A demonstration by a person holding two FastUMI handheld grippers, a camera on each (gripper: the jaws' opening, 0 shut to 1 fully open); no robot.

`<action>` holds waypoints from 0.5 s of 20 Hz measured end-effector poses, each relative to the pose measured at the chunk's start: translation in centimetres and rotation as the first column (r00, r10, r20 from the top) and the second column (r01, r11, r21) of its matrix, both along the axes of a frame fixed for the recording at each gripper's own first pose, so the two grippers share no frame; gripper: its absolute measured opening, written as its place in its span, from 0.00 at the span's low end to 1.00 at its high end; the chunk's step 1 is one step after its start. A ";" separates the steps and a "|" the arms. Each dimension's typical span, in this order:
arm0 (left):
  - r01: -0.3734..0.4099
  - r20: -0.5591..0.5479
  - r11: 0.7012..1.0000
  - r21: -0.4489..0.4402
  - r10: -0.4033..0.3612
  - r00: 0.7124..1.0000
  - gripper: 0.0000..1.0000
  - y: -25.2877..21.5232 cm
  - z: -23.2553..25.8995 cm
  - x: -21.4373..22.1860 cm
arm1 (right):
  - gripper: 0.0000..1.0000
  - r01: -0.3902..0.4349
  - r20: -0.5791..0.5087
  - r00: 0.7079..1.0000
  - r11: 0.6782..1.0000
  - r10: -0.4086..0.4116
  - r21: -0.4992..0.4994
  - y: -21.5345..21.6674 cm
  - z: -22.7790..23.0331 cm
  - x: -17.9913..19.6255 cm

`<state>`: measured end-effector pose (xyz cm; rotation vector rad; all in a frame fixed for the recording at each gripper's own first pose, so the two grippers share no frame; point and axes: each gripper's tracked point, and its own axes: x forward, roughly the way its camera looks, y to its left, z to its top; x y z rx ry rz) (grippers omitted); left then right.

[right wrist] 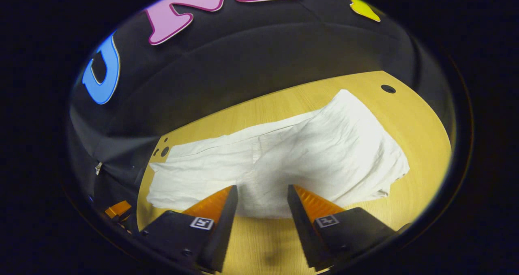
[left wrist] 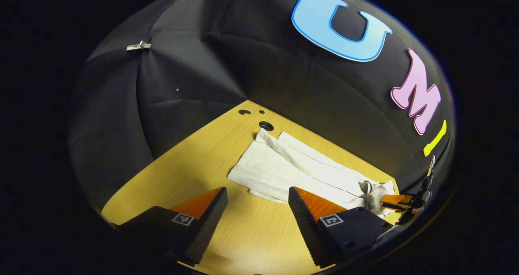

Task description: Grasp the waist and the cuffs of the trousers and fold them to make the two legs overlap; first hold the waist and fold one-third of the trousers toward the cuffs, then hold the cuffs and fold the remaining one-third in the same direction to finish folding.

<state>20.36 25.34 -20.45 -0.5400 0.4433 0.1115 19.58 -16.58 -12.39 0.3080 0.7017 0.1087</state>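
White trousers (left wrist: 284, 169) lie flat on the yellow wooden table (left wrist: 194, 161), legs side by side, cuffs toward the table's far corner. My left gripper (left wrist: 257, 190) hovers open just short of the near leg's edge, holding nothing. In the left gripper view the right gripper (left wrist: 395, 201) sits at the far right beside a bunched grey-white fold (left wrist: 373, 194) at the wide end. In the right gripper view the trousers (right wrist: 316, 153) spread ahead, wide end to the right. My right gripper (right wrist: 262, 187) stands open over their near edge, with cloth showing between the fingers but not pinched.
Round cable holes (left wrist: 266, 125) pierce the table near the far corner, with another hole (right wrist: 388, 89) by the wide end. Black cloth walls close off the table's back edges. Bare wood (right wrist: 421, 137) lies right of the trousers. The left gripper (right wrist: 117, 208) shows at lower left.
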 end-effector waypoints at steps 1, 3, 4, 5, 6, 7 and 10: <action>-0.008 -0.012 1.000 0.000 0.008 1.000 0.92 -0.1 -0.4 0.5 | 0.85 -0.006 0.003 1.000 1.000 0.006 -0.016 -0.1 0.2 -0.6; -0.030 -0.045 0.999 0.017 0.030 0.999 0.96 -0.1 -1.7 1.5 | 0.98 -0.003 0.018 1.000 0.999 0.004 -0.039 -0.7 0.8 -2.4; -0.044 -0.061 0.999 0.027 0.046 0.997 0.96 -0.2 -2.3 2.1 | 0.99 0.009 0.024 1.000 0.999 -0.008 -0.051 -1.4 1.1 -3.2; -0.065 -0.083 0.997 0.037 0.068 0.994 0.96 -0.1 -2.9 2.6 | 0.99 0.029 0.024 0.999 0.997 -0.028 -0.071 -2.4 1.2 -4.1; -0.084 -0.103 0.996 0.044 0.088 0.991 0.96 -0.1 -3.5 3.2 | 0.99 0.043 0.015 0.999 0.994 -0.042 -0.097 -3.4 1.1 -5.4; -0.095 -0.126 0.994 0.050 0.101 0.987 0.96 -0.2 -4.2 3.8 | 0.99 0.043 0.016 0.999 0.992 -0.041 -0.118 -4.2 1.2 -6.7; -0.114 -0.171 0.988 0.109 0.131 0.977 0.96 -0.7 -5.6 5.3 | 0.99 0.022 0.019 1.000 0.983 -0.019 -0.184 -6.2 1.6 -11.1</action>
